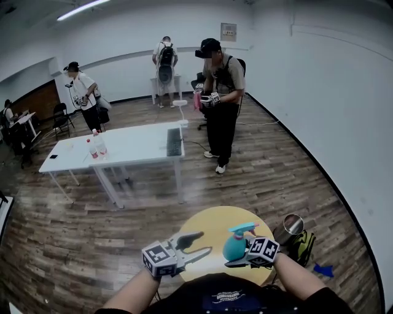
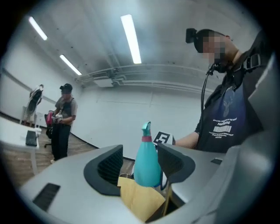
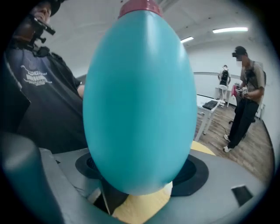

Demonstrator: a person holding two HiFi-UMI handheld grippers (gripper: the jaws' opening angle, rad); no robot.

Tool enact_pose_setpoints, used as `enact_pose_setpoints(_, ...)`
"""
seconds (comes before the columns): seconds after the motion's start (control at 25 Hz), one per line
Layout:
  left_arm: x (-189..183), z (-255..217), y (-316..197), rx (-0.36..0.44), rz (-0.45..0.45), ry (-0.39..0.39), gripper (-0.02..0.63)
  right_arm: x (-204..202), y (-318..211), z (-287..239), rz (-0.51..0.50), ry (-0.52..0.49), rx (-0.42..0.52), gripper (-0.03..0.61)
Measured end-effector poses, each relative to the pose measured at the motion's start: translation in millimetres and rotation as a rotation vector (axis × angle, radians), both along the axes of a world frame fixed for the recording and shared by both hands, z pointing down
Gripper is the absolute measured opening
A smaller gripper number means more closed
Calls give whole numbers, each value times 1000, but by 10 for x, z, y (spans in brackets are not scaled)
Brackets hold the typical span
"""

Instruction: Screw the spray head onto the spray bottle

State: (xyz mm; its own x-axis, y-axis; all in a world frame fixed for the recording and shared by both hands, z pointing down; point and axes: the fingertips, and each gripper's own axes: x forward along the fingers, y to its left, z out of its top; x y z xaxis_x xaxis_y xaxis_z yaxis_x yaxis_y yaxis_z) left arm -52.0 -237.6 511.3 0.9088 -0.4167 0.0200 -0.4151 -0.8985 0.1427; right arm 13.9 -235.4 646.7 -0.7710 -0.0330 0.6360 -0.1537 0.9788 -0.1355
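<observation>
Spray bottle [image 1: 234, 245], teal and egg-shaped, is clamped by its belly in the right tool [image 1: 241, 256], above the near right edge of a round yellow counter [image 1: 209, 224]. In the right gripper view its body [image 3: 140, 96] fills the space between the two dark pads, which press on it from either side. A pink collar [image 3: 141, 6] shows at the top. The teal spray head [image 1: 243, 229] sits on the bottle's neck, its nozzle pointing left in the head view.

The left tool [image 1: 206, 241] is to the left of the bottle and apart from it, over the counter's near left edge. Its jaws stand apart with nothing between them. In the left gripper view the bottle [image 2: 146, 162] stands upright beyond the gap, and the yellow counter [image 2: 140, 202] lies beneath.

A steel tumbler [image 1: 288, 228] stands just beside the counter's right edge, with a green and black bag [image 1: 305, 244] next to it. Farther off on the left is a long white counter [image 1: 132, 147] carrying small bottles [image 1: 96, 146] and a keyboard [image 1: 174, 141]. A person in a cap [image 1: 219, 98] stands beyond its right end.
</observation>
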Motion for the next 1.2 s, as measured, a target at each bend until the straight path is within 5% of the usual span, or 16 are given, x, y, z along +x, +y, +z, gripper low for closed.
enact_pose_setpoints(0.24,591,-215,49,82,174,-177,299,-147,215,134,-190,222,108,425)
enact_pose_setpoints(0.36,742,-134,221,107,254,-221,185,-113,319,186,-229,260,107,425)
enact_pose_setpoints(0.48,755,-137,283,110,277,-190,160,-84,345,204,-231,269,114,429)
enact_pose_setpoints(0.68,295,-257,11,-12,137,33,150,-60,63,-71,-51,80,130,439)
enact_pose_setpoints(0.8,-340,-467,-217,-131,-39,336,153,191,-148,-149,92,-8,144,442)
enact_pose_setpoints(0.92,-1082,-464,-375,-223,-232,627,152,453,-187,-177,224,-145,50,438)
enact_pose_setpoints(1.08,-1617,-151,-357,-319,-399,789,152,747,-253,-302,436,-400,-80,275)
enact_pose_setpoints(1.2,-1653,-70,-314,-334,-416,815,152,996,-439,-366,610,-508,-104,46)
